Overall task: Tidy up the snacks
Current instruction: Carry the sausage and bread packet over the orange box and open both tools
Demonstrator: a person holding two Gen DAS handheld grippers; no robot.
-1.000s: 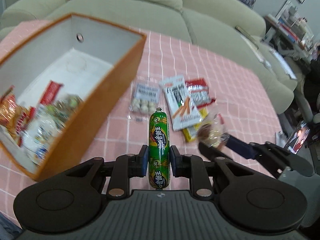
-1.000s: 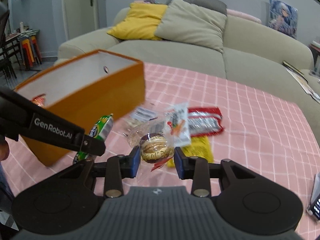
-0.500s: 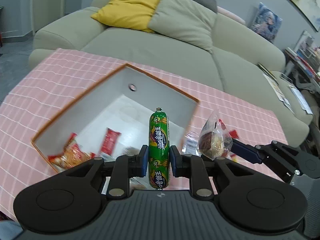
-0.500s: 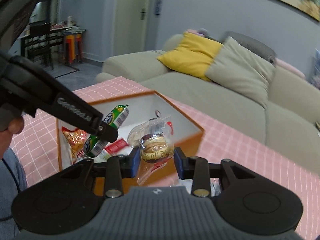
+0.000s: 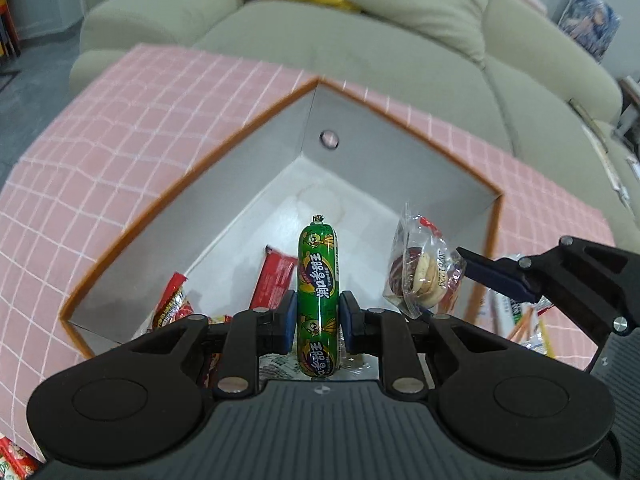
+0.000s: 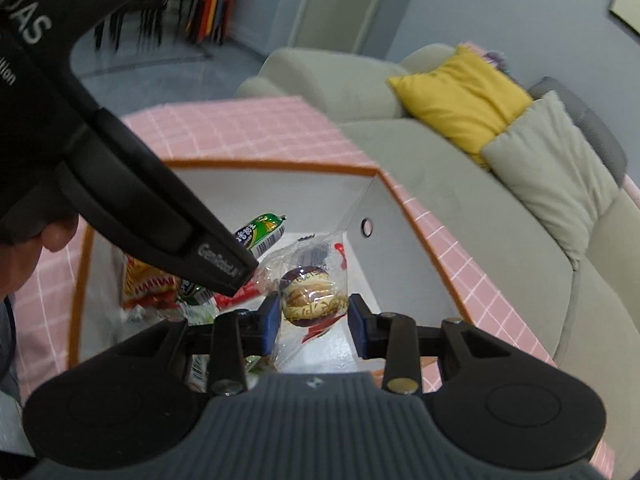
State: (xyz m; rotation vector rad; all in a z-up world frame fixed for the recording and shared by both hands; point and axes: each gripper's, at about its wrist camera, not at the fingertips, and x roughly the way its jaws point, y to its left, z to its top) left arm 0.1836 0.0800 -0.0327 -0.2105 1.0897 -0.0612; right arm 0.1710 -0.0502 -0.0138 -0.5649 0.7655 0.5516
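Observation:
An orange box (image 5: 192,176) with white inner walls stands on the pink checked tablecloth, with several red snack packs (image 5: 276,280) lying inside. My left gripper (image 5: 316,320) is shut on a green sausage stick (image 5: 318,280) that points upright over the box's inside. Over the same box, my right gripper (image 6: 314,316) is shut on a clear-wrapped round pastry (image 6: 312,296). That pastry (image 5: 420,272) and the right gripper's fingers (image 5: 496,272) show at the right of the left wrist view. Seen from the right wrist, the left gripper's arm (image 6: 160,216) crosses in front with the sausage (image 6: 260,232).
More snack packets (image 5: 516,316) lie on the tablecloth (image 5: 100,152) right of the box. A grey-green sofa (image 5: 360,40) with a yellow cushion (image 6: 460,96) runs behind the table. A person's hand (image 6: 24,256) is at the left edge. Chairs stand far back.
Both grippers have carried their snacks leftward from the loose packets to above the open box. The box now fills the middle of both views. The right gripper has rolled.

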